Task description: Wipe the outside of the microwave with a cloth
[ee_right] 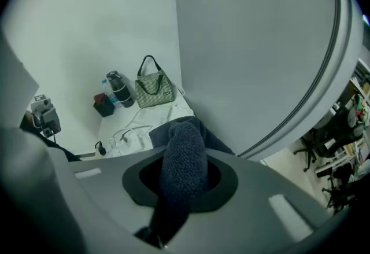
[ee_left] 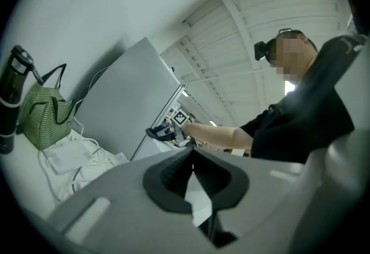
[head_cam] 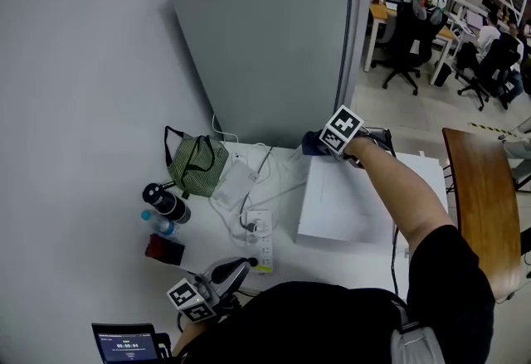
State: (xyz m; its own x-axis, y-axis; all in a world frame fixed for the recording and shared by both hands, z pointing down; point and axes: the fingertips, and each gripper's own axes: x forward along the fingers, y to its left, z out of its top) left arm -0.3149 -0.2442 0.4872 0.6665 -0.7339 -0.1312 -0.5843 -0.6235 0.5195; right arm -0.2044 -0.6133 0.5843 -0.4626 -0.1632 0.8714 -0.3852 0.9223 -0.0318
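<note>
The white microwave (head_cam: 348, 206) stands on a white table, and I look down on its top. My right gripper (head_cam: 320, 142) is at the microwave's far left corner, shut on a dark blue cloth (head_cam: 310, 143). In the right gripper view the cloth (ee_right: 184, 167) fills the gap between the jaws and hangs forward close to the grey fridge (ee_right: 254, 44). My left gripper (head_cam: 231, 274) is low at the table's near edge, away from the microwave. Its jaws meet at the tips (ee_left: 192, 160) with nothing between them. The left gripper view also shows the cloth (ee_left: 156, 132) in the distance.
The tall grey fridge (head_cam: 274, 47) stands right behind the microwave. Left of the microwave lie a power strip (head_cam: 260, 240) with white cables, a green striped bag (head_cam: 196, 163), a black bottle (head_cam: 166, 202) and a dark red box (head_cam: 164, 249). A wooden tabletop (head_cam: 481, 205) lies to the right.
</note>
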